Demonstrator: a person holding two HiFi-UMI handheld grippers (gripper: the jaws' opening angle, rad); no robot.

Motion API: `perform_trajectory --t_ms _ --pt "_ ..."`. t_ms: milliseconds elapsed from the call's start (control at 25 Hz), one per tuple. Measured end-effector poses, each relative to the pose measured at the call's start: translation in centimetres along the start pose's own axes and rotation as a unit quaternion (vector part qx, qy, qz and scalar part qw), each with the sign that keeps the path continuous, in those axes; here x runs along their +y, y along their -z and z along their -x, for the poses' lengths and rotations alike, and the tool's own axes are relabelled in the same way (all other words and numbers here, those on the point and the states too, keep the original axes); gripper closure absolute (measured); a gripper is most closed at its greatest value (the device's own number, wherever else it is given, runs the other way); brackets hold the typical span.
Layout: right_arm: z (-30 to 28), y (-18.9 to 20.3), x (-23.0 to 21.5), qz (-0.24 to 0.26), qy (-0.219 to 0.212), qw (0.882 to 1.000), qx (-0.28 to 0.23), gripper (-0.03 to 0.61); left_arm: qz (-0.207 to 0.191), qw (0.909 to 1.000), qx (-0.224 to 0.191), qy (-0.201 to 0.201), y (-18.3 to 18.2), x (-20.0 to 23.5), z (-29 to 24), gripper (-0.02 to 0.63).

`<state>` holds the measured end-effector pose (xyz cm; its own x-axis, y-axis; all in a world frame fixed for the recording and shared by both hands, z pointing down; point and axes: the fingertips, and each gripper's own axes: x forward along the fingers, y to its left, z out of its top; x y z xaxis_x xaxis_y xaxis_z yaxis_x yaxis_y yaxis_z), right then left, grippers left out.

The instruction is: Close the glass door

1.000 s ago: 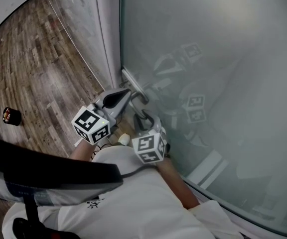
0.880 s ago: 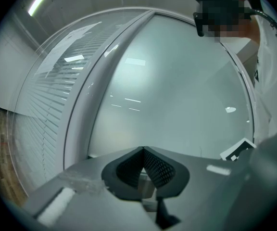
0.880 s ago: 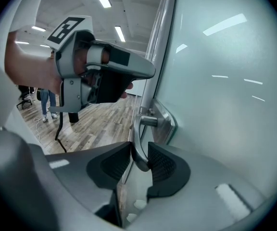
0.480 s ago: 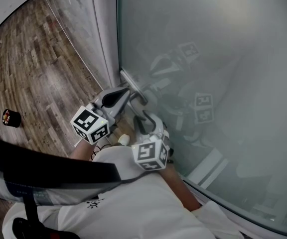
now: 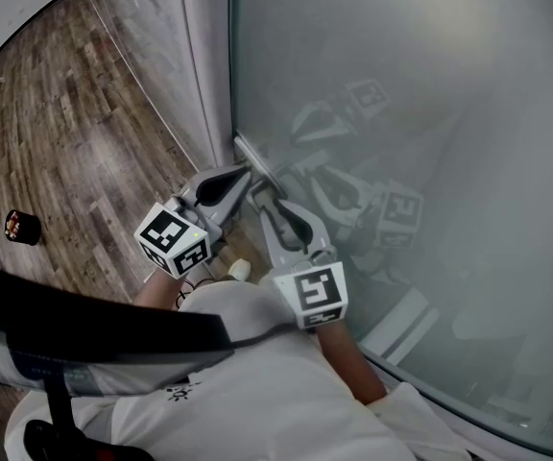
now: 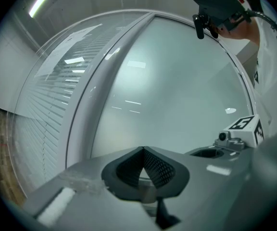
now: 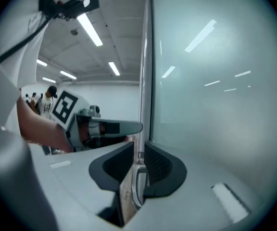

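Observation:
The frosted glass door point(image 5: 411, 113) fills the right of the head view, and its metal handle point(image 5: 258, 167) sits near its left edge. My left gripper point(image 5: 248, 172) points level at the handle. Its jaws point(image 6: 142, 150) meet at the tips, with a grey metal piece between the pads. My right gripper point(image 5: 261, 192) comes up from below beside it. In the right gripper view its jaws point(image 7: 138, 150) are closing with the handle's metal bar point(image 7: 139, 186) between them. A gap still shows on the left side of the bar.
A white door frame post point(image 5: 204, 65) stands left of the glass, with a slatted panel point(image 6: 42, 95) beyond it. Wooden floor point(image 5: 65, 142) lies to the left, with a small dark object point(image 5: 22, 225) on it. People point(image 7: 44, 102) stand far off in the room.
My right gripper has risen and rolled, so its marker cube now faces up, and its jaws have come up around the handle. The left gripper has not moved.

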<state>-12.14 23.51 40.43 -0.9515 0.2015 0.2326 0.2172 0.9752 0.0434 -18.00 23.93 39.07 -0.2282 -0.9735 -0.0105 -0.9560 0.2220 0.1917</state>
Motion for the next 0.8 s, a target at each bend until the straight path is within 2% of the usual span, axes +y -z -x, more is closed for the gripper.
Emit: perform_trajectory --t_ms 120,360,800 --pt "-0.6 -1.3 -0.1 -0.05 -0.019 0.998 -0.031 0.524 0.002 1.0 -0.004 -0.004 -0.2 0.5 0.3 0.609" --pt "-2.8 -0.5 -0.6 -0.083 -0.02 0.996 -0.039 0.563 0.006 0.9998 -0.007 -0.018 0.3 2.1 1.2 0.609" --pt "-4.4 0.5 -0.8 -0.078 -0.014 0.996 -0.03 0.571 0.009 0.9997 -0.006 -0.024 0.9 3.3 1.6 0.609"
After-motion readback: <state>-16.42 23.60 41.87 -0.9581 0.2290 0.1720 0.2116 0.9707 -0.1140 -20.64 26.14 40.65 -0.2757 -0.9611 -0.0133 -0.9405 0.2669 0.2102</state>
